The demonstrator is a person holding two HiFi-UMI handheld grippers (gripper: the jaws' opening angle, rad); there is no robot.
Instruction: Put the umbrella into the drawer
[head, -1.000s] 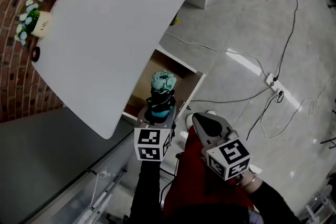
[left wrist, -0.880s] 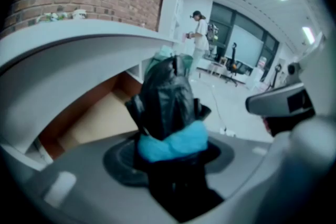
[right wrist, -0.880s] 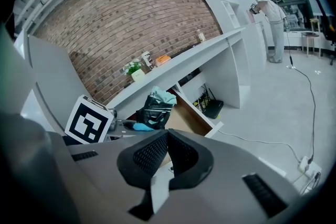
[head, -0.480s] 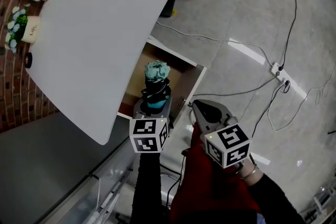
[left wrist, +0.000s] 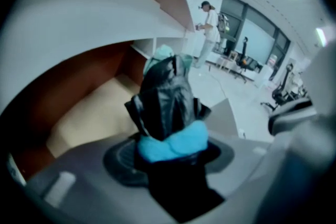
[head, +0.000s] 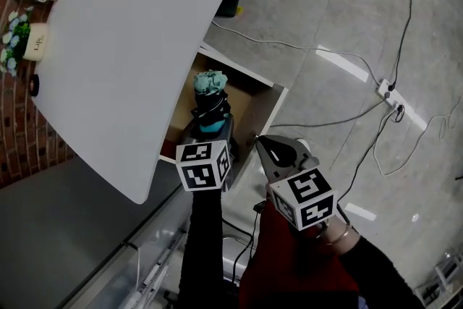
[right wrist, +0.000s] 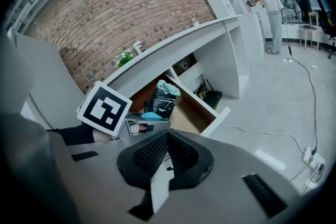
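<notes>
left tool [head: 210,129] holding umbrella [head: 209,85] over open drawer [head: 269,111], right tool [head: 265,147] closed

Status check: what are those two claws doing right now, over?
Left gripper shut on folded umbrella, above open drawer. Right gripper shut, empty. White tabletop overhangs drawer.

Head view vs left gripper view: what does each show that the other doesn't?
Only the head view: the power strip and cables on the floor, the flower pot, and the left gripper's marker cube.
Only the left gripper view: a person standing in the background, with office chairs behind.
Both: the umbrella clamped in the left gripper, the open drawer beyond it, and the white desktop.
</notes>
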